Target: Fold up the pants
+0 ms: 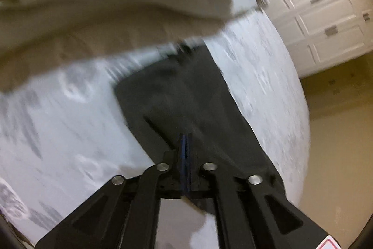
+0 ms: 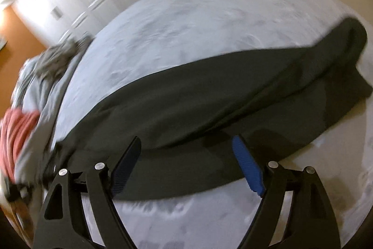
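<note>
My left gripper (image 1: pixel 185 144) seems clamped on the pants (image 1: pixel 186 95). My right gripper (image 2: pixel 186 151) hangs over them, jaws apart, on the bed (image 2: pixel 209 20).

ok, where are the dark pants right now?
The dark pants lie stretched across the pale bedspread, just beyond the open right gripper. In the left wrist view, the shut left gripper pinches one end.

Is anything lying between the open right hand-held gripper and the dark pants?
Nothing: in the right wrist view the right hand-held gripper hangs directly over the dark pants.
</note>
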Demonstrator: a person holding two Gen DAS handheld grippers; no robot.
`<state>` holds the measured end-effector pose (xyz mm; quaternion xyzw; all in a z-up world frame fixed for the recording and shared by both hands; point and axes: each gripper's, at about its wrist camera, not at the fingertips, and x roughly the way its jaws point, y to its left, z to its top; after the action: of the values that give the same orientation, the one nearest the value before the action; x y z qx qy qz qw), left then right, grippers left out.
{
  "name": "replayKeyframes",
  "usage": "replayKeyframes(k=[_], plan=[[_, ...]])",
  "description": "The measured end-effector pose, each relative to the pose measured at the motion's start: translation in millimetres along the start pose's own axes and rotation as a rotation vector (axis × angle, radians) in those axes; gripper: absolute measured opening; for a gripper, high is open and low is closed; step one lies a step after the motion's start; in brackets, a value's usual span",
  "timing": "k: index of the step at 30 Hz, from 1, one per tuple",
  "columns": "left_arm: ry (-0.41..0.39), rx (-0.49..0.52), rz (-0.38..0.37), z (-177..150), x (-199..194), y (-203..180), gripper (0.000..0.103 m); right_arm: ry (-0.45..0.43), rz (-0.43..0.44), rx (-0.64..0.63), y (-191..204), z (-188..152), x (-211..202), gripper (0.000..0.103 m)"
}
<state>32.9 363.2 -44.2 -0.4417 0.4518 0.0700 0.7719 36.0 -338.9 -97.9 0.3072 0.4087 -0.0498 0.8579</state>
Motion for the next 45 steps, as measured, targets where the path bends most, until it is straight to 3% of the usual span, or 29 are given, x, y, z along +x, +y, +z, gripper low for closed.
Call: replayKeyframes(k=[1, 2, 3, 5, 7, 8, 12, 14, 15, 17, 18, 19, 21, 22, 23, 24, 25, 27, 32, 33, 34, 35, 36, 38, 39, 41, 45], plan=[[0.021, 0.001, -0.020, -5.8, 3.9, -3.4, 0.037, -0.003, 0.005, 0.042, -7.1, 1.1, 1.5, 0.078], [0.024, -0.009, -0.036, -13.4, 3.9, -3.5, 0.051, -0.008, 0.006, 0.063, -11.3, 2.2, 3.1, 0.078], [0.016, -0.021, -0.038, -16.5, 4.6, -4.7, 0.055, -0.017, 0.006, 0.085, -16.1, 5.4, 5.3, 0.078], [0.006, -0.019, -0.021, -20.5, 9.4, -9.8, 0.055, -0.055, -0.003, 0.112, -21.9, 11.7, 10.8, 0.075], [0.031, -0.019, -0.028, -22.3, 19.6, -13.6, 0.055, -0.069, 0.039, 0.139, -28.8, 21.6, 15.4, 0.019], [0.040, -0.022, -0.034, -22.2, 22.6, -14.1, 0.055, -0.067, 0.063, 0.149, -30.4, 26.6, 11.4, 0.002], [0.039, -0.028, -0.020, -20.0, 33.6, -15.8, 0.055, -0.199, 0.116, -0.019, -5.8, 36.4, -60.2, 0.002], [0.029, -0.051, 0.003, -17.7, 35.9, -11.4, 0.055, -0.157, 0.038, -0.148, -0.5, 30.2, -66.7, 0.002], [0.030, -0.068, 0.005, -16.3, 38.1, -8.8, 0.055, -0.082, -0.053, -0.181, -8.5, 23.2, -53.1, 0.003], [0.041, -0.106, 0.005, -13.4, 44.6, -4.6, 0.055, 0.064, -0.142, -0.122, -32.7, 16.7, -24.5, 0.003], [0.046, -0.113, 0.008, -13.6, 47.6, -4.3, 0.055, 0.124, -0.130, -0.055, -44.4, 16.3, -15.4, 0.004], [0.050, -0.116, 0.006, -13.8, 49.7, -5.1, 0.055, 0.126, -0.108, -0.006, -49.0, 19.3, -17.1, 0.006], [0.055, -0.111, -0.010, -13.0, 53.3, -6.8, 0.055, 0.057, -0.089, 0.025, -47.4, 26.3, -31.4, 0.013], [0.049, -0.097, -0.027, -12.1, 54.9, -8.4, 0.053, 0.020, -0.090, 0.030, -44.1, 29.3, -37.4, 0.022], [0.045, -0.085, -0.045, -11.5, 56.8, -9.3, 0.045, -0.010, -0.093, 0.037, -43.7, 31.2, -42.0, 0.052], [0.054, -0.077, -0.052, -10.7, 59.3, -9.5, 0.013, -0.044, -0.103, 0.047, -43.3, 33.3, -47.4, 0.068], [0.064, -0.093, -0.068, -9.9, 61.2, -8.3, 0.001, -0.065, -0.115, 0.048, -42.2, 34.3, -52.6, 0.068], [0.063, -0.099, -0.113, -7.2, 58.3, -8.6, 0.001, -0.057, -0.116, 0.016, -36.5, 33.9, -53.6, 0.068], [-0.044, 0.081, -0.250, 6.1, -3.4, -41.3, 0.001, -0.061, -0.097, 0.029, -39.2, 25.8, -57.1, 0.068], [-0.063, 0.114, -0.224, 6.5, -8.7, -41.9, 0.002, -0.063, -0.098, 0.029, -40.8, 26.1, -57.4, 0.068], [-0.091, 0.157, -0.081, 7.8, -6.3, -34.4, 0.003, -0.062, -0.104, 0.026, -41.1, 25.9, -55.3, 0.068], [-0.070, 0.139, 0.001, 7.9, 3.1, -22.3, 0.003, -0.059, -0.117, 0.026, -41.2, 25.4, -53.3, 0.068], [0.011, 0.051, 0.059, 9.2, 23.6, 2.8, 0.003, -0.058, -0.133, 0.031, -42.0, 25.3, -52.7, 0.068], [0.081, -0.065, 0.012, 9.6, 37.1, 27.9, 0.002, -0.053, -0.160, 0.051, -46.5, 25.8, -51.6, 0.068], [0.078, -0.071, -0.005, 10.5, 36.1, 30.5, 0.002, -0.063, -0.171, 0.064, -50.3, 27.3, -56.3, 0.068], [0.045, 0.002, 0.011, 12.6, 31.6, 20.1, 0.002, -0.099, -0.195, 0.072, -57.6, 31.8, -68.6, 0.068], [0.046, 0.036, 0.068, 9.1, 38.6, 16.8, 0.003, -0.240, -0.310, 0.148, -96.7, 42.5, -111.7, 0.076]])
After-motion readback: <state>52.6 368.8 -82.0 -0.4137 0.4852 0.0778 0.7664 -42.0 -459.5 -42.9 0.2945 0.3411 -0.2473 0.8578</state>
